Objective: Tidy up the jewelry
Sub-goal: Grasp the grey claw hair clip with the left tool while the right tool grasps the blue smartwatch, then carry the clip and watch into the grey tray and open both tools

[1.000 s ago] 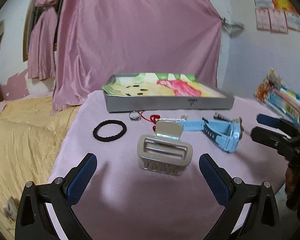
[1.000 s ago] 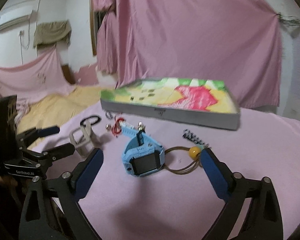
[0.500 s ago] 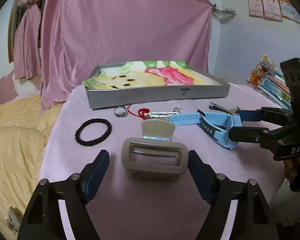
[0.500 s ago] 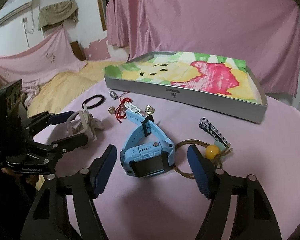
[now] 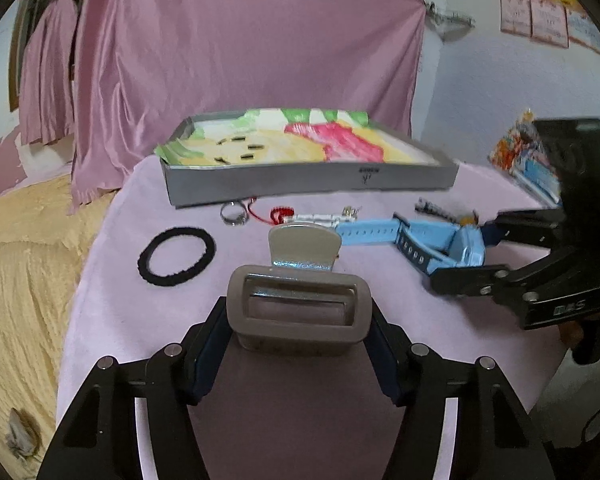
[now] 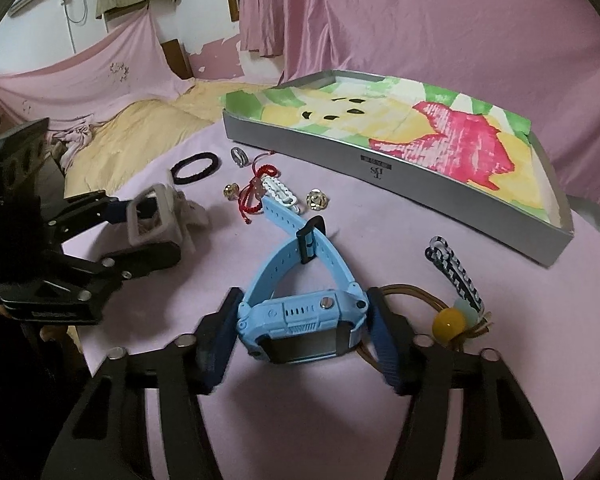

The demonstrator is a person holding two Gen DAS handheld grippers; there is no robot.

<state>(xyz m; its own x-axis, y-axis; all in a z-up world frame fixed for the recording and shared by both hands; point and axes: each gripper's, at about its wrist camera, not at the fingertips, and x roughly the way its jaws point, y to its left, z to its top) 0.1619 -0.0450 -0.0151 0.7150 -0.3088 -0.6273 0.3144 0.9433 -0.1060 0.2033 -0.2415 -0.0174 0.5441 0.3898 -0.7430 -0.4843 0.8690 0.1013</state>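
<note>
On the pink-covered table [image 6: 480, 420] we log two grips: our left gripper [image 5: 298, 332], jaws just closed in, pinches the beige hair claw clip [image 5: 298, 312] at both ends, and our right gripper [image 6: 304, 330], likewise just closed in, has its pads against the sides of the blue smartwatch [image 6: 304, 324]. Loose before the grey tray [image 6: 400, 168] with its flower-print lining: black hair tie [image 5: 176, 255], silver ring [image 5: 233, 214], red cord bracelet [image 6: 256, 192], two gold earrings [image 6: 316, 199], striped clip [image 6: 456, 270], yellow-bead cord [image 6: 448, 320].
</note>
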